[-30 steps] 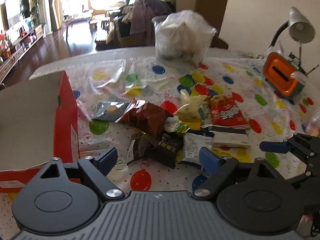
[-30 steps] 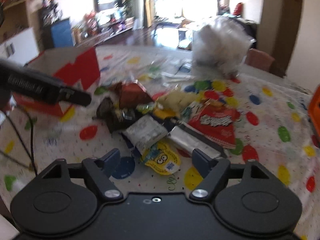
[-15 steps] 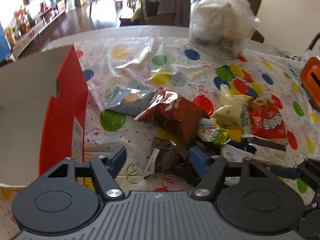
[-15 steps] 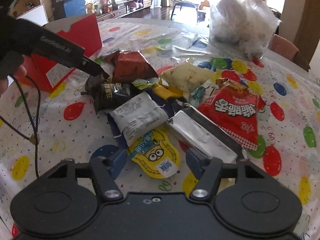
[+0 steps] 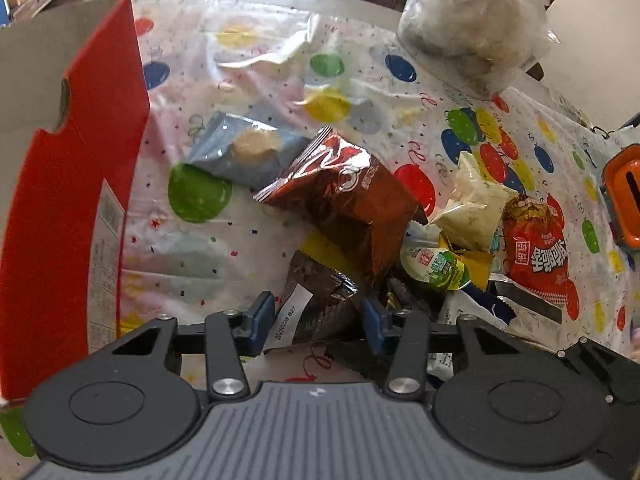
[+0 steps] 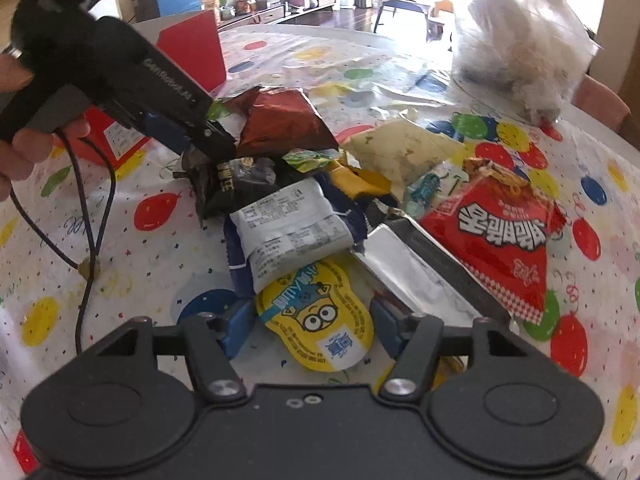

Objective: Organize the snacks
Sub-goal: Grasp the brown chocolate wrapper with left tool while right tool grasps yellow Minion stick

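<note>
Snacks lie in a loose heap on the surface [image 5: 280, 60] beside the red box [image 5: 80, 200], probably so each can go into it. The left tool [image 5: 318, 316] has just been closing; its jaws now stand narrow on the dark packet [image 5: 320, 300], pressing both sides, I judge for lifting. The right tool [image 6: 308, 324] stands about half wide around the yellow Minion pouch [image 6: 316, 320], not yet pressing. Korean letters show on the red packet [image 6: 500, 232]; the dark packet's white label reads partly "027".
</note>
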`<action>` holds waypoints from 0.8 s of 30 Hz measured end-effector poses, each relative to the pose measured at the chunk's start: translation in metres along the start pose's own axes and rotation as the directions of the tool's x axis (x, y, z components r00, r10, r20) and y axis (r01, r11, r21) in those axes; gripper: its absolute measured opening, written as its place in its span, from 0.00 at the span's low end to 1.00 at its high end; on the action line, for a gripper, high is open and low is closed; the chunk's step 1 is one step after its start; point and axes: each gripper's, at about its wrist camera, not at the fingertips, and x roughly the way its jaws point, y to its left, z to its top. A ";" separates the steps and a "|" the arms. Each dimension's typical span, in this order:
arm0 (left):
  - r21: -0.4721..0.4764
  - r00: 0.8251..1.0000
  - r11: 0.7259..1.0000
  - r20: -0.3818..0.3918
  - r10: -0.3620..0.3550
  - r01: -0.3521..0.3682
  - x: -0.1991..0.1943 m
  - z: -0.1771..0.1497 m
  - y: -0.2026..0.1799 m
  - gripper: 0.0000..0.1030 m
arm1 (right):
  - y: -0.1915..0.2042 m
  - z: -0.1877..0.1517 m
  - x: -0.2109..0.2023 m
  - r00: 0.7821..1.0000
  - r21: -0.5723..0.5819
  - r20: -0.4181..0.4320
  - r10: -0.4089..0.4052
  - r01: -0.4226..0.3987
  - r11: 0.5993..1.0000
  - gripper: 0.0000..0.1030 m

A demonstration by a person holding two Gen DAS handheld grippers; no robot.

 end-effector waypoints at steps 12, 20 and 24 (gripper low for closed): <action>-0.024 0.999 0.999 -0.014 -0.034 0.034 0.004 -0.001 0.004 0.31 | 0.007 -0.001 -0.001 1.000 -0.043 -0.001 -0.009 0.009 0.999 0.58; -0.062 1.000 0.998 0.006 -0.026 0.026 -0.004 -0.010 0.009 0.29 | 0.008 -0.015 -0.017 1.000 -0.017 -0.009 -0.001 0.001 1.000 0.57; -0.084 0.999 0.996 0.022 -0.026 0.028 -0.014 -0.022 0.012 0.29 | 0.009 -0.025 -0.030 1.000 -0.005 -0.006 0.015 -0.016 1.000 0.53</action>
